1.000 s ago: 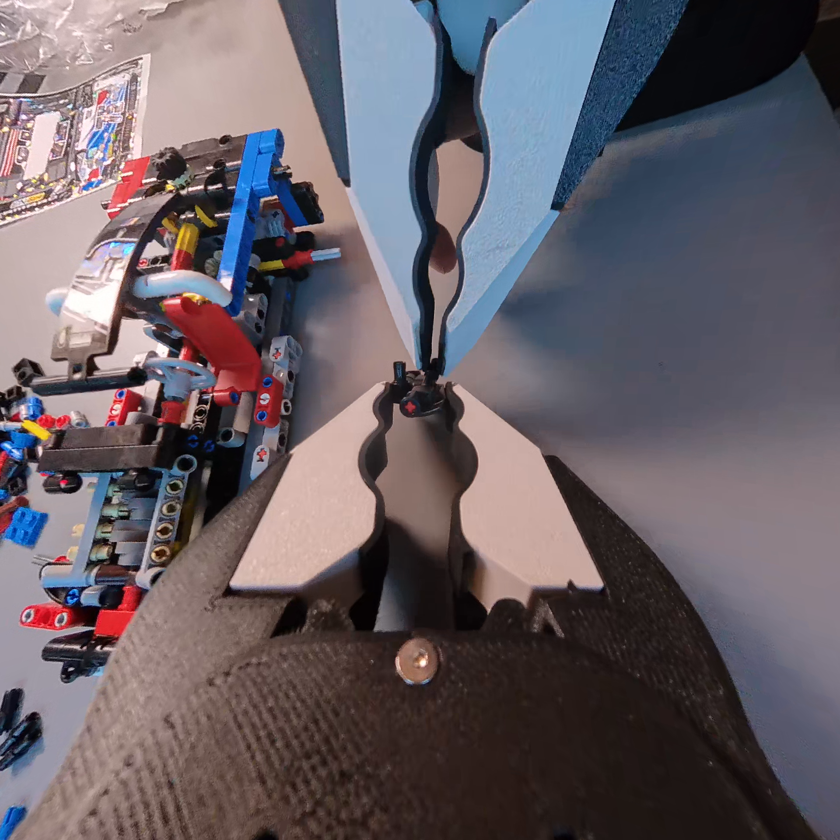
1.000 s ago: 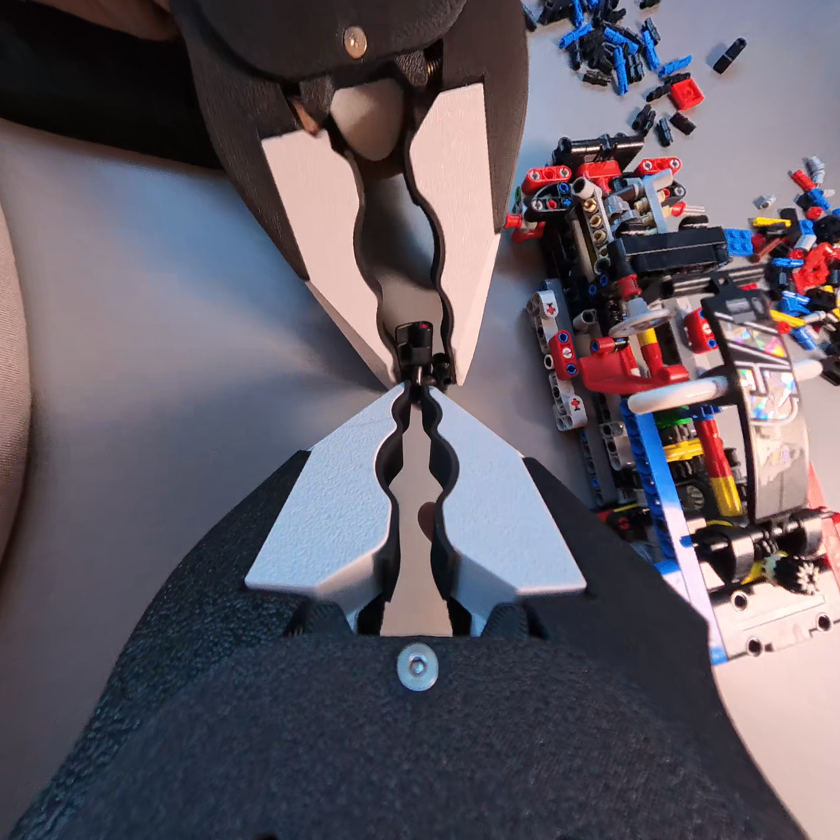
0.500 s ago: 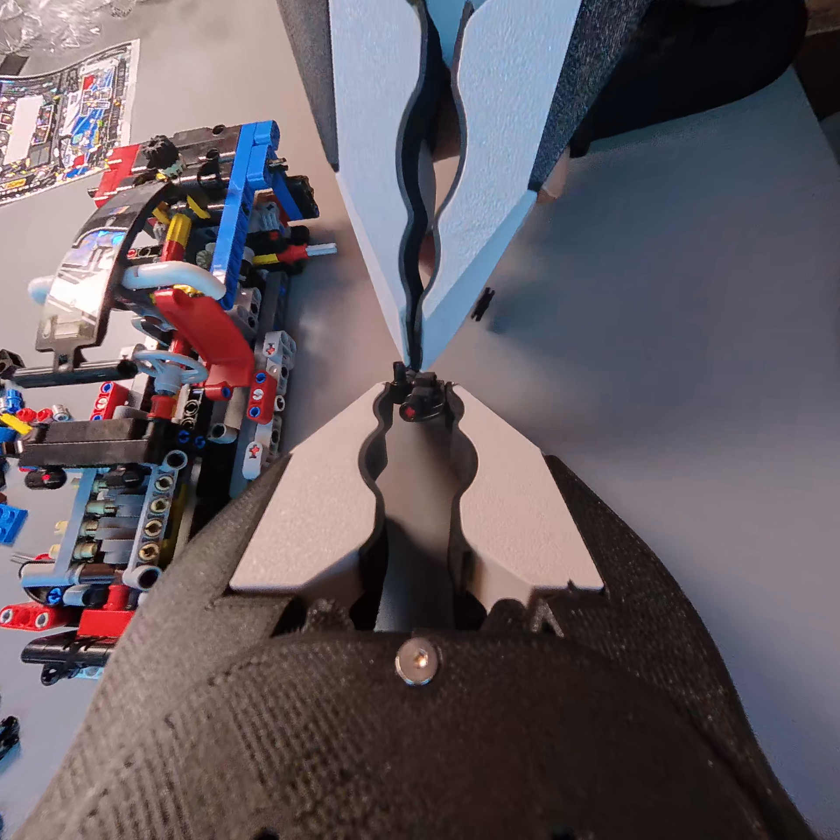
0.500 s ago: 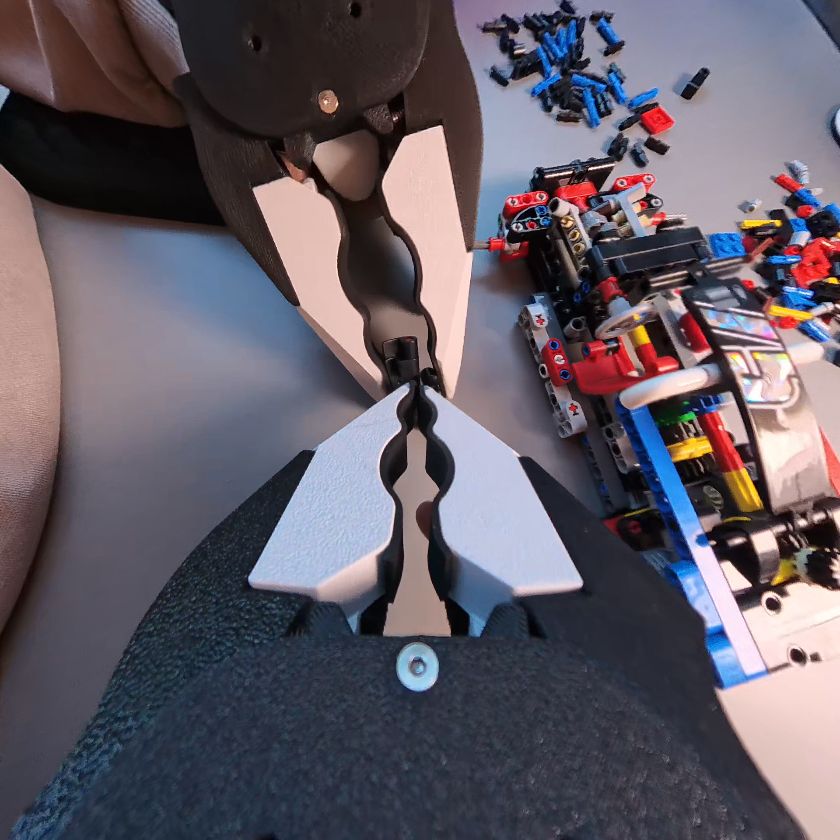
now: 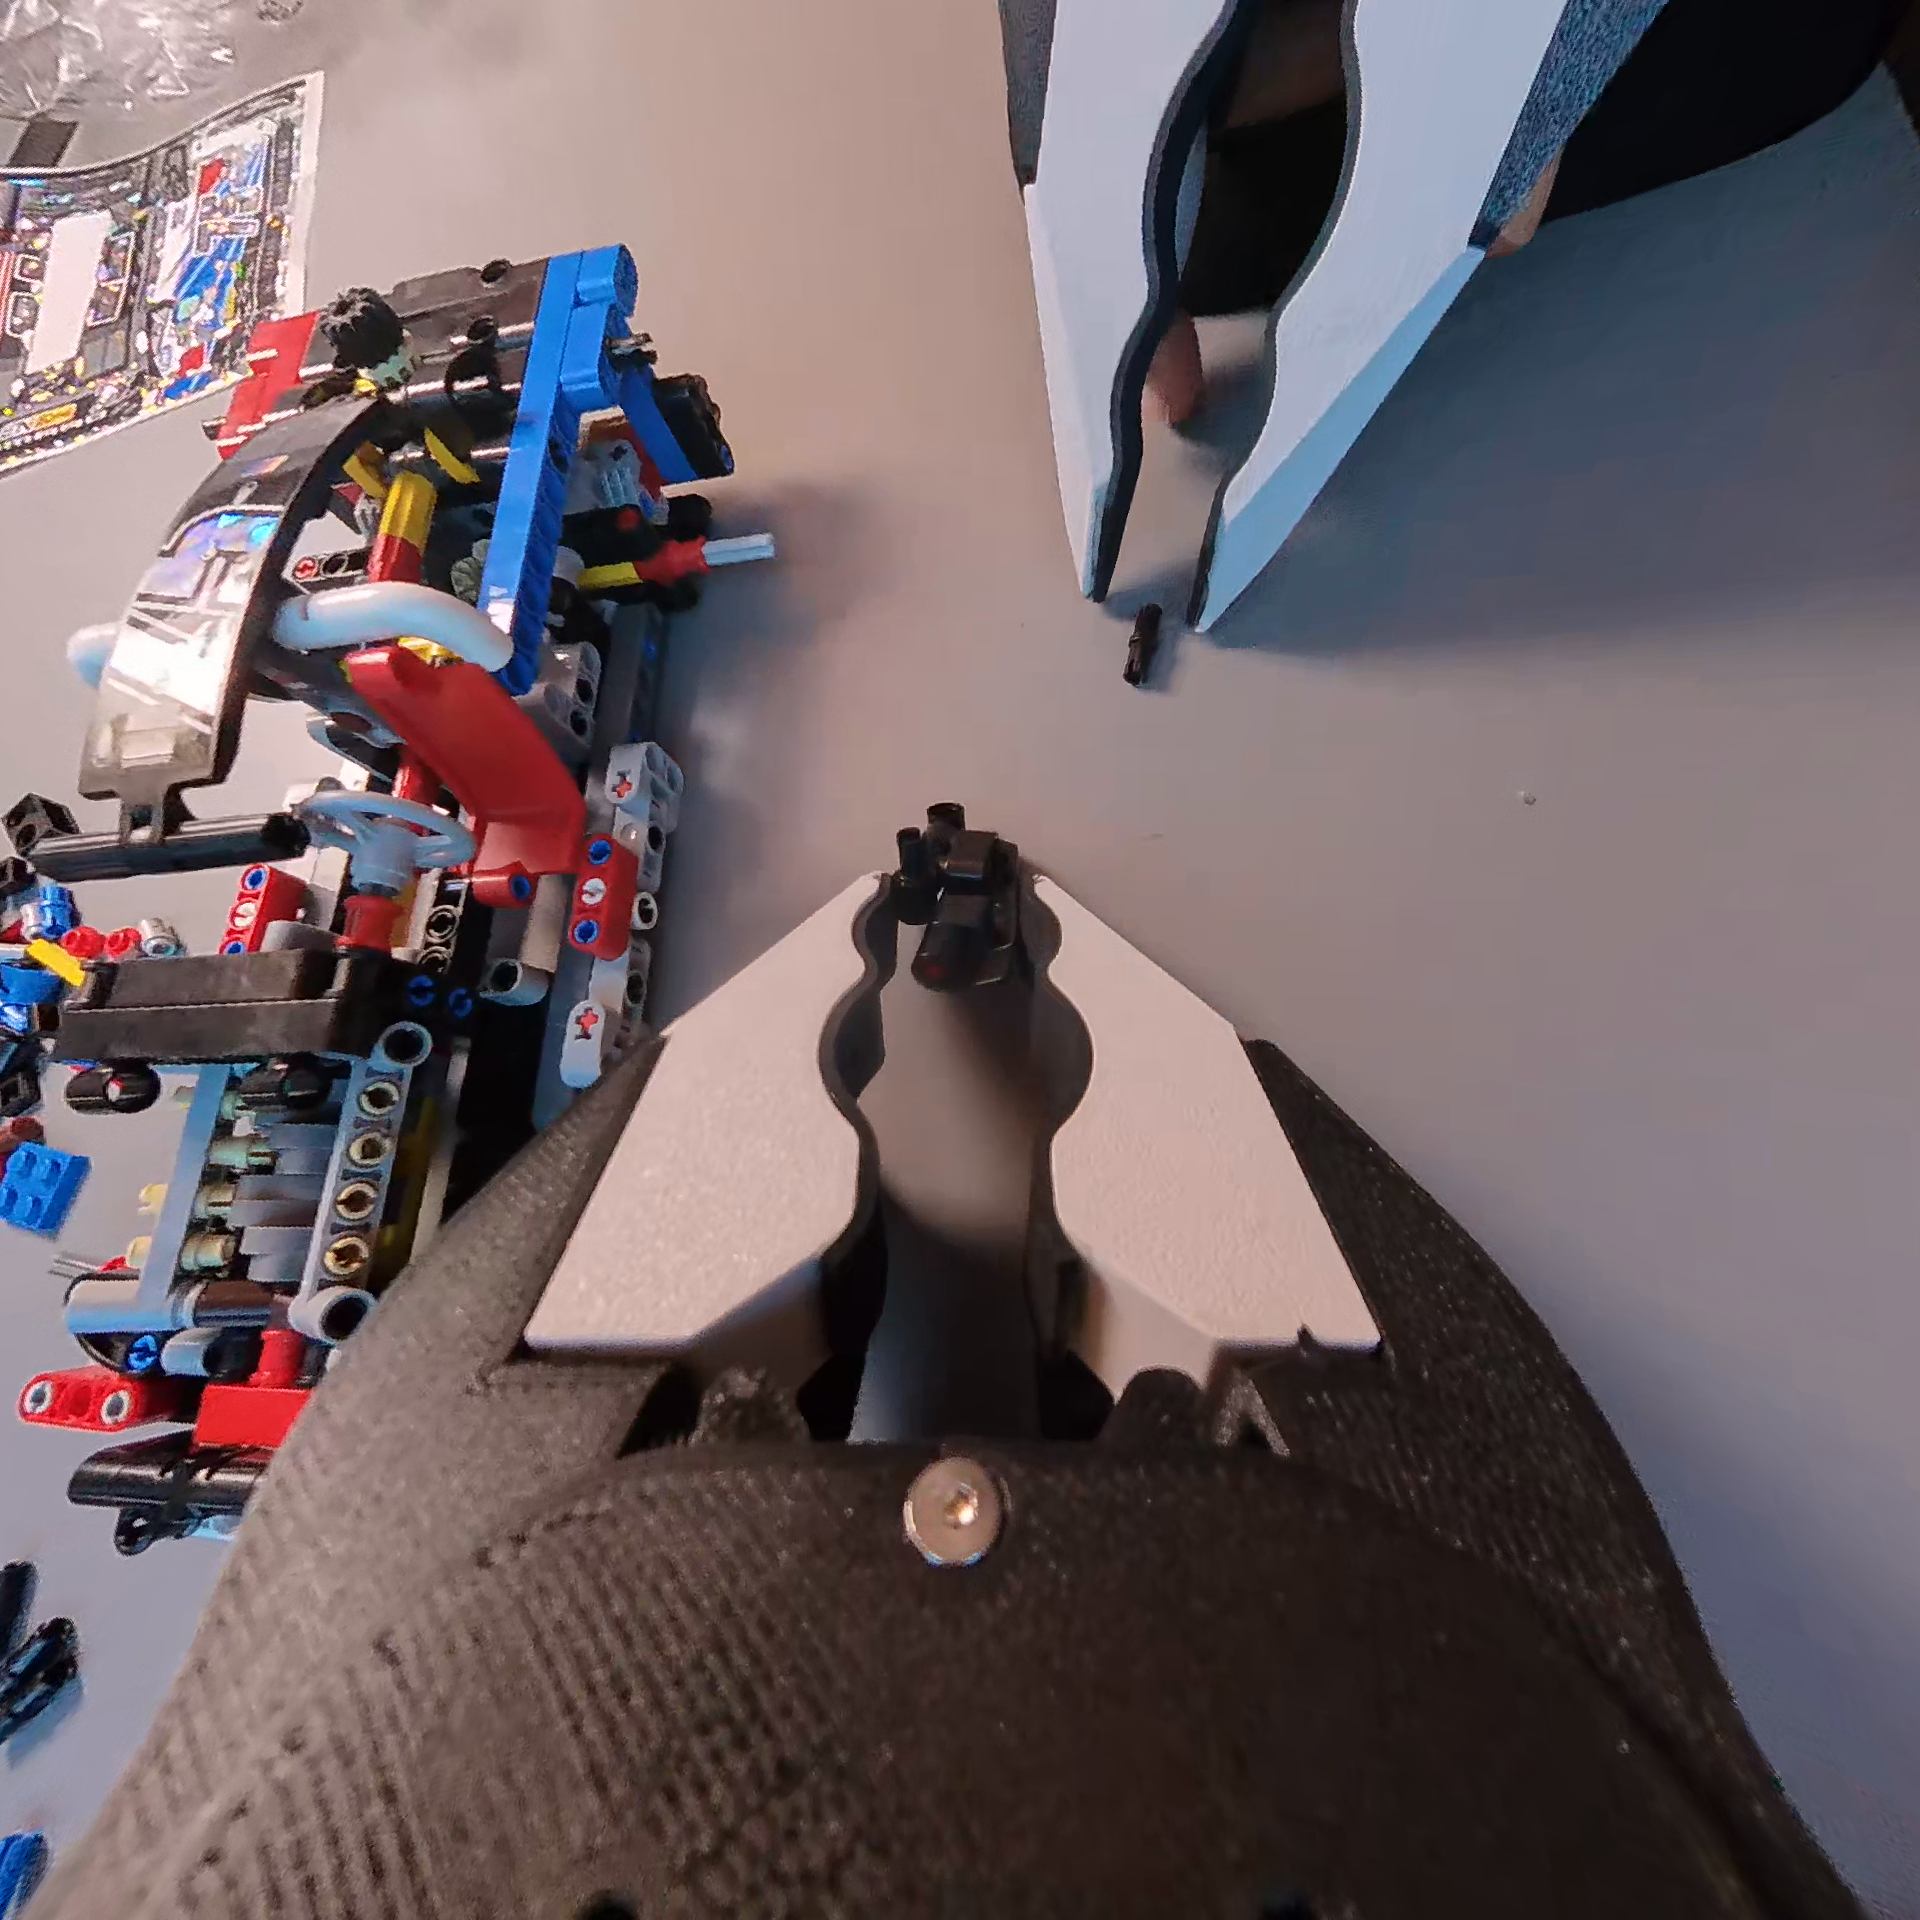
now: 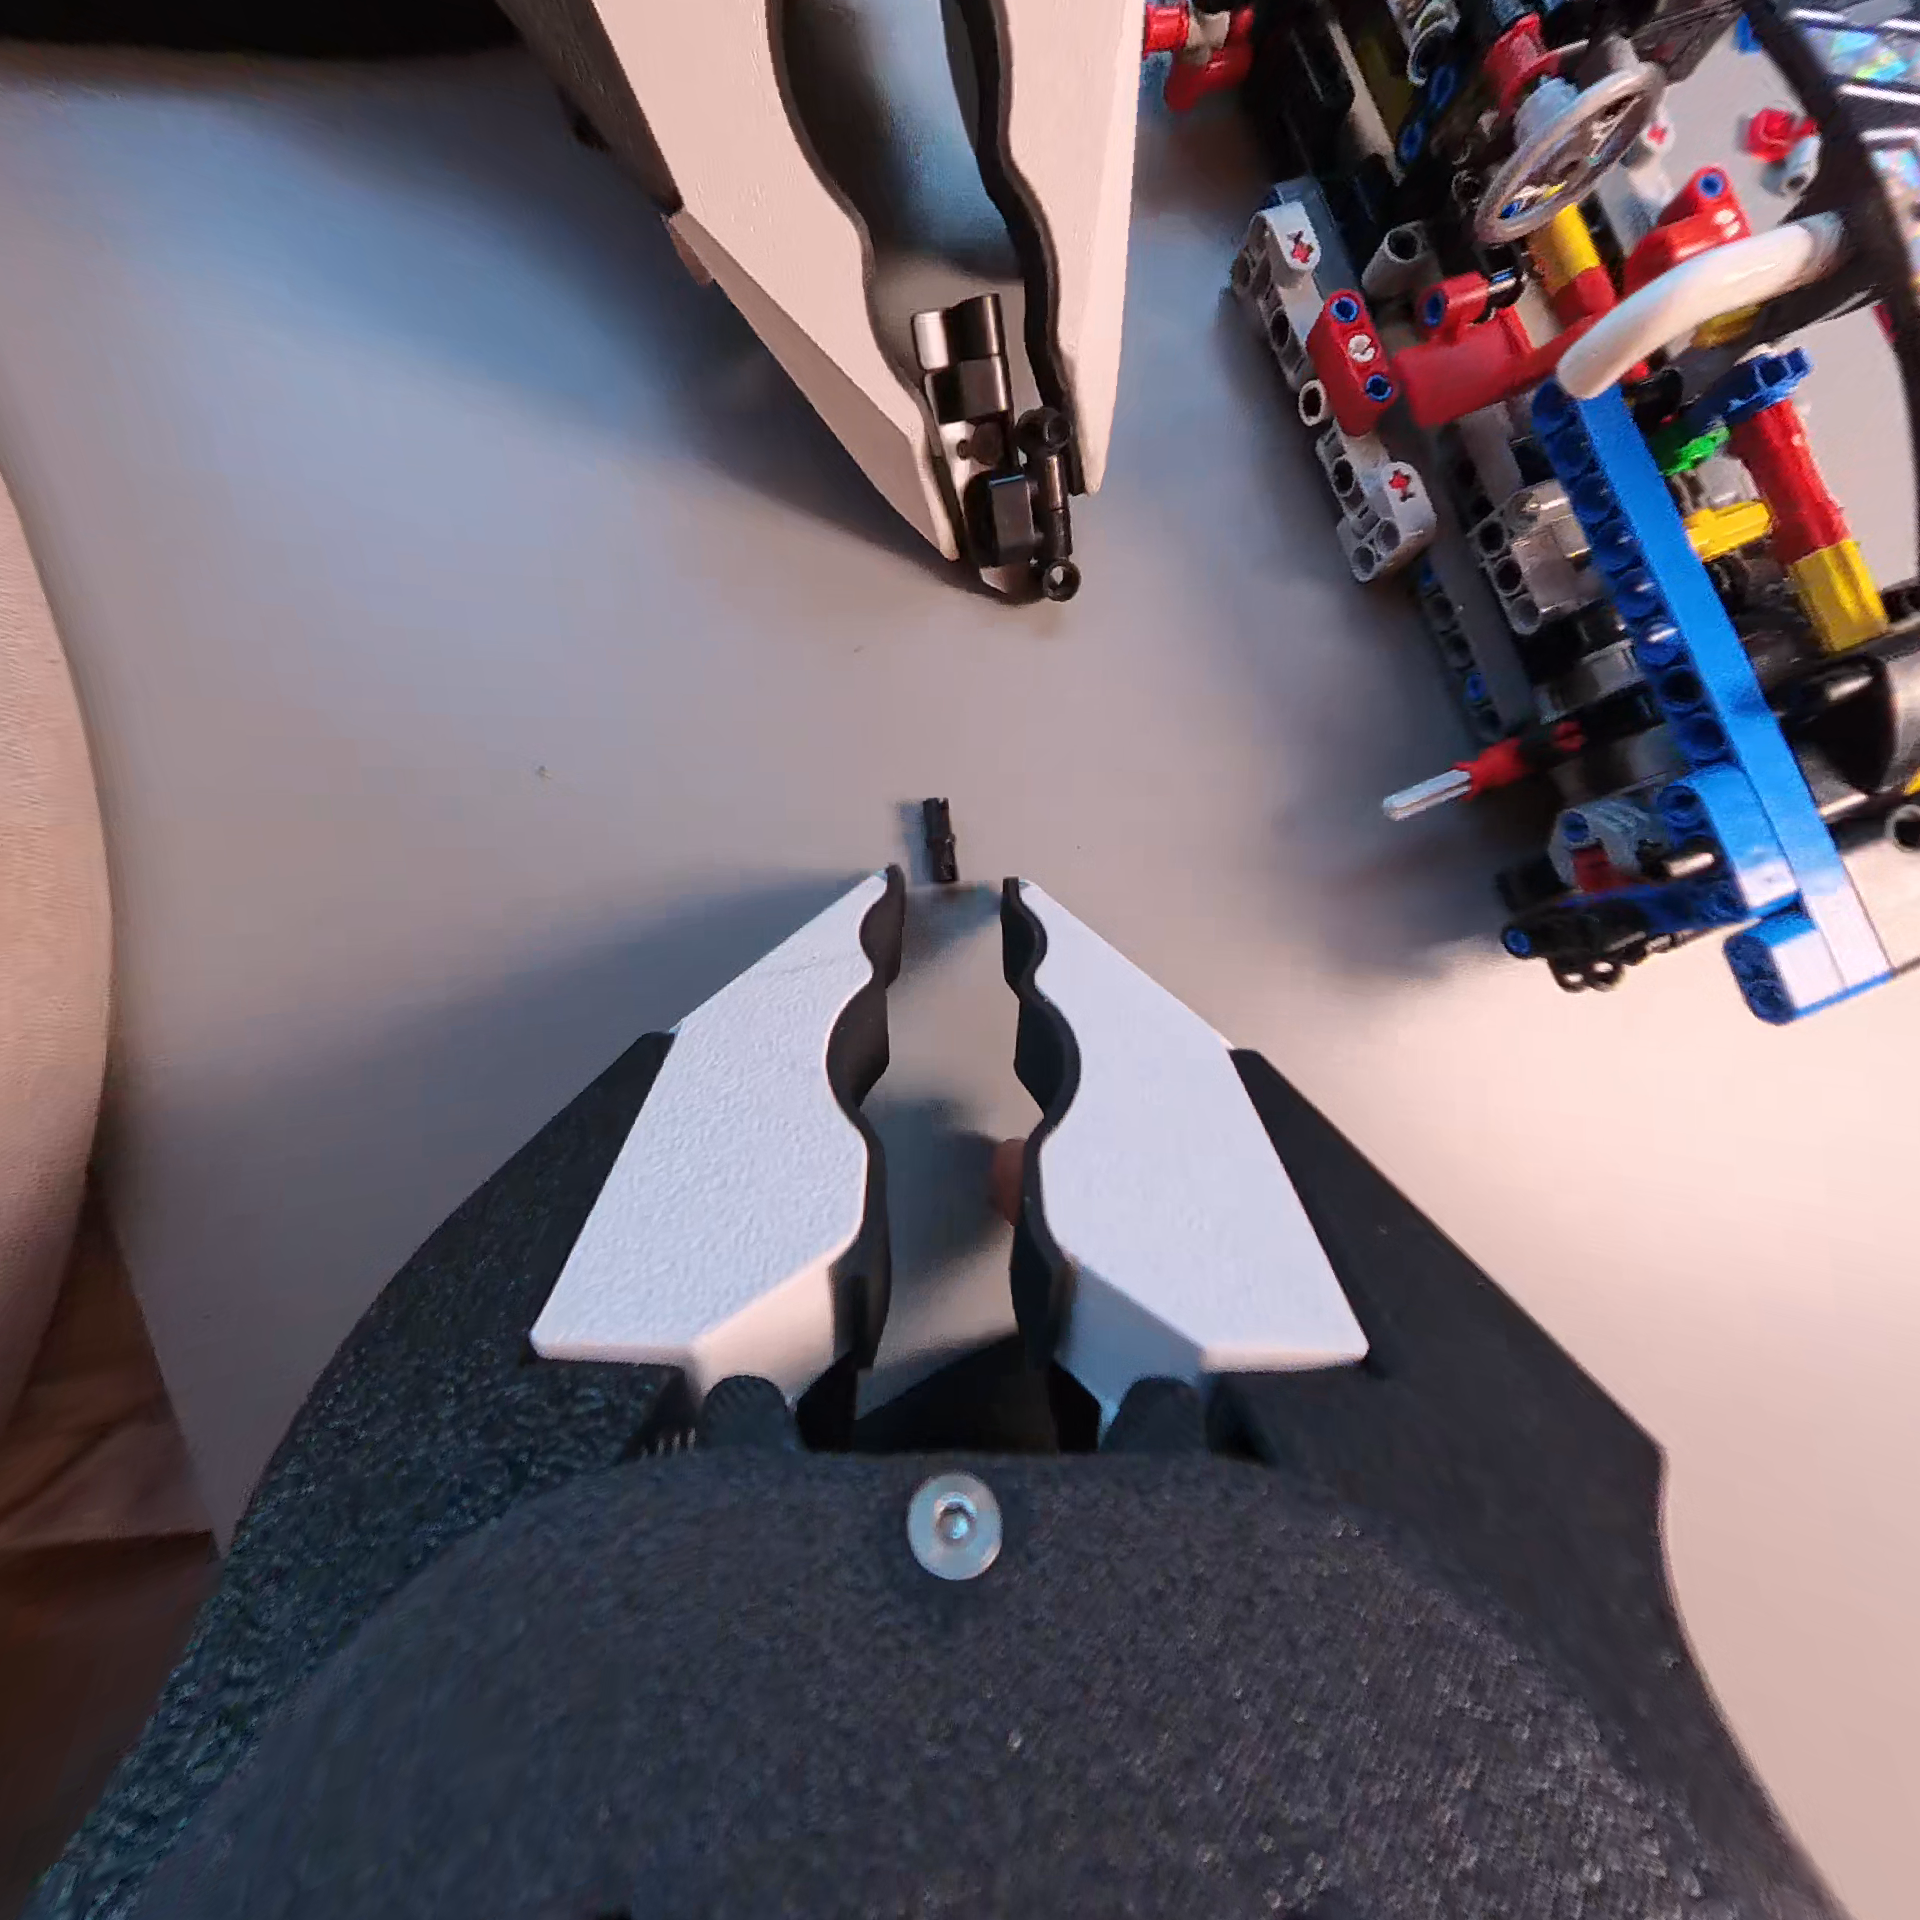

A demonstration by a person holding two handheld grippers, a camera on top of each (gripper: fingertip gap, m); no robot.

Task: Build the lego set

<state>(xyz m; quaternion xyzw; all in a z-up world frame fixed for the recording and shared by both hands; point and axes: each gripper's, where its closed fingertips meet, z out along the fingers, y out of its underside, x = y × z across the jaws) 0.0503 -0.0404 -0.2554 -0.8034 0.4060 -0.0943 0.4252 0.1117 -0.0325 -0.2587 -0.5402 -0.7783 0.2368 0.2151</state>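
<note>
My left gripper is shut on a small black lego assembly with pins sticking out past the tips. It also shows at the top of the right wrist view, with the assembly between its jaws. My right gripper is open and empty, low over the grey table. A loose black pin lies on the table just beyond its tips. In the left wrist view the right gripper is at the upper right, with the pin just in front of it. The part-built lego vehicle stands to the left.
The vehicle fills the upper right of the right wrist view. Loose pieces lie at the far left, and a printed instruction sheet at the upper left. A person's sleeve borders the left edge. The left gripper's tips are roughly 7 cm from the right gripper's.
The two grippers were tip to tip and have drawn apart. My right gripper has opened, and the black pin now lies on the table by its tips. My left gripper still holds the black assembly.
</note>
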